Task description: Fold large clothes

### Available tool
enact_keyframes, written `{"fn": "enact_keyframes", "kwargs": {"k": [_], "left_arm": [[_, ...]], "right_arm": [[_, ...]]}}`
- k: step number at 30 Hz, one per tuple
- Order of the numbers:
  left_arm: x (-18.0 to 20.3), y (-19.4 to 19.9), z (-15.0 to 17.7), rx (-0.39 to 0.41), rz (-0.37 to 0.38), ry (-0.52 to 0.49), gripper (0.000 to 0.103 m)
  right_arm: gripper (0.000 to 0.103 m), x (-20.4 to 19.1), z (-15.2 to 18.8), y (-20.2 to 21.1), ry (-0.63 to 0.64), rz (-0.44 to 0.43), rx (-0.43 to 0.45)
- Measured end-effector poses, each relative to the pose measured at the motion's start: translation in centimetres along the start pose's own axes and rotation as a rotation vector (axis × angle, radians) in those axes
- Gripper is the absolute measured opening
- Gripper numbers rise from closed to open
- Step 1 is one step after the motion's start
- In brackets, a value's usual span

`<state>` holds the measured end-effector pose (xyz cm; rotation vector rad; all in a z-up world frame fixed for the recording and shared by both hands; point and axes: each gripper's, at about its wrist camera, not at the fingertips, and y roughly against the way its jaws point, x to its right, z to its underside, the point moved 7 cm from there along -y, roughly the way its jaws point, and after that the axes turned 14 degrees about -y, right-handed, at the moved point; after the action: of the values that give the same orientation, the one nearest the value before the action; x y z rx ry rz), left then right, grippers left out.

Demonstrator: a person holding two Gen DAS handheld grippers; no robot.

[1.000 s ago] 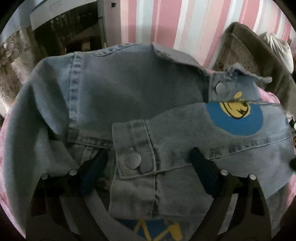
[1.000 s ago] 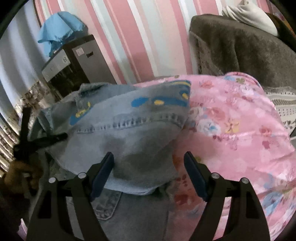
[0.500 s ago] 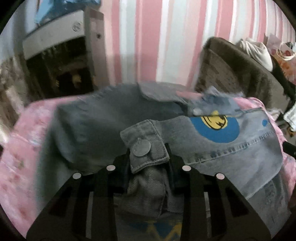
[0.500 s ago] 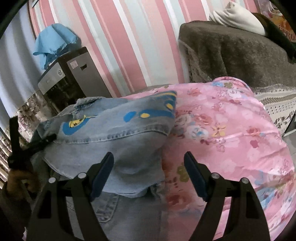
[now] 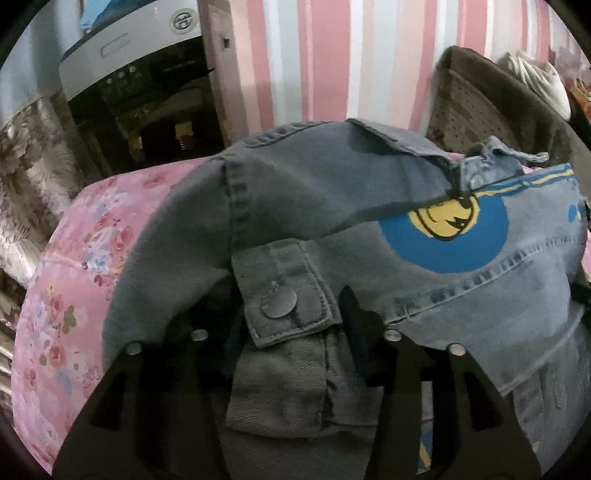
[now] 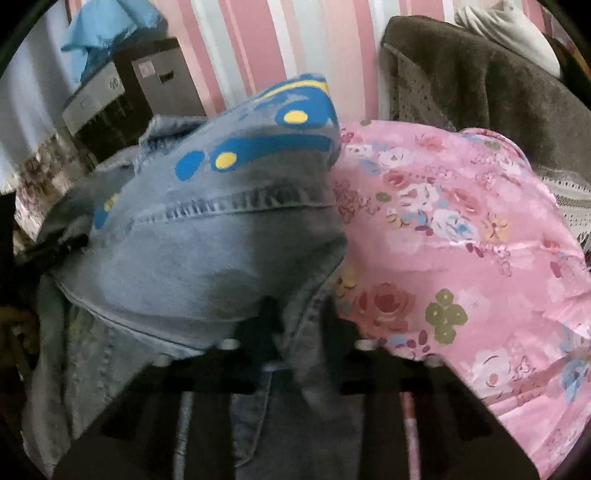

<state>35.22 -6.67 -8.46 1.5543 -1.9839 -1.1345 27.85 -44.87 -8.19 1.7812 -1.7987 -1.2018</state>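
A light denim jacket (image 5: 314, 192) with blue and yellow prints lies half folded on a pink floral bedspread (image 5: 74, 295). My left gripper (image 5: 288, 306) has the buttoned sleeve cuff (image 5: 284, 291) filling the gap between its fingers, and its jaws are opening. In the right wrist view the jacket (image 6: 207, 251) bulges upward. My right gripper (image 6: 299, 310) is closing, pinched on a fold of the jacket's edge at the right side. The left gripper (image 6: 59, 251) shows as a dark shape at the jacket's far left.
A grey-and-white appliance (image 5: 129, 55) stands behind the bed at the left, with a blue cloth (image 6: 103, 29) on top. A brown blanket-covered seat (image 6: 480, 92) rises at the back right. The pink bedspread (image 6: 461, 240) stretches right of the jacket, against a striped wall.
My left gripper closed on the sleeve cuff, then widened somewhat and drew it up and back. My right gripper moved down to the jacket's right edge and closed on a fold of denim.
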Motion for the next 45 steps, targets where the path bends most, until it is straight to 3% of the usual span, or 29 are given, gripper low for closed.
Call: {"fn": "enact_keyframes", "kwargs": {"k": [6,8,10,12,15,16,17,19,23,27,29,33,36,37,38,40,41,42,43,45], "left_arm": [[2.0,2.2,-0.6,0.055,0.069,-0.006,0.058],[2.9,1.6,-0.4,0.034,0.063,-0.042,0.061],[3.4,-0.2,0.4,-0.023,0.059,-0.057,0.063],[3.5,-0.9,0.7,-0.034,0.063,-0.056,0.064],[2.8,0.5,0.1,-0.019,0.074,-0.065,0.068],[2.5,1.0,-0.2,-0.006,0.072,-0.069,0.075],[2.0,2.1,-0.9,0.021,0.075,-0.073,0.084],[0.7,3.6,-2.6,0.066,0.062,-0.072,0.09],[-2.2,3.4,-6.8,0.1,0.003,-0.052,0.095],[-3.6,0.8,-9.8,0.077,0.005,-0.01,0.095],[-3.8,-0.9,-11.3,0.063,0.007,-0.005,0.096],[-3.8,-4.1,-12.3,0.024,0.02,0.018,0.098],[-2.3,-7.4,-10.6,-0.064,0.096,-0.009,0.098],[-1.5,-8.1,-9.7,-0.084,0.11,-0.032,0.096],[-0.6,-9.0,-8.7,-0.103,0.115,-0.076,0.085],[0.8,-9.9,-7.4,-0.124,0.138,-0.117,0.069],[0.8,-9.5,-7.4,-0.092,0.138,-0.113,0.062],[0.9,-9.2,-7.5,-0.082,0.148,-0.109,0.038],[0.8,-8.7,-7.8,-0.067,0.157,-0.093,0.025],[0.3,-7.7,-8.4,-0.022,0.152,-0.075,0.016]], "right_arm": [[0.01,1.6,-1.1,7.0,-0.082,-0.017,0.146],[0.011,2.6,-0.7,7.0,-0.108,-0.016,0.11],[0.012,3.8,0.7,4.2,-0.099,0.049,0.035],[0.016,4.0,2.0,2.0,-0.071,0.079,-0.049],[0.041,4.0,0.5,3.9,-0.052,0.059,0.011],[0.057,4.1,-0.8,5.1,-0.049,0.05,0.056],[0.064,4.2,-1.8,5.8,-0.046,0.05,0.09],[0.064,3.9,-4.9,7.5,-0.043,0.022,0.162],[0.065,1.2,-10.8,6.8,-0.04,-0.048,0.2],[0.069,-2.7,-13.5,1.9,-0.042,-0.106,0.096],[0.069,-4.0,-13.9,-0.9,-0.041,-0.091,0.039],[0.069,-5.2,-12.2,-7.4,-0.029,-0.016,-0.116],[0.068,-5.9,-9.6,-9.8,0.002,-0.023,-0.206],[0.057,-5.9,-9.2,-10.0,0.017,-0.02,-0.206],[0.039,-6.0,-8.9,-10.1,0.018,-0.031,-0.202],[0.013,-5.8,-8.3,-10.2,0.034,-0.008,-0.198],[0.01,-5.9,-8.2,-9.9,0.062,0.003,-0.186],[0.008,-5.9,-8.4,-9.5,0.073,-0.006,-0.169],[0.005,-6.0,-8.5,-9.0,0.071,-0.019,-0.147],[0.005,-6.2,-9.8,-7.3,0.058,-0.058,-0.069]]}}
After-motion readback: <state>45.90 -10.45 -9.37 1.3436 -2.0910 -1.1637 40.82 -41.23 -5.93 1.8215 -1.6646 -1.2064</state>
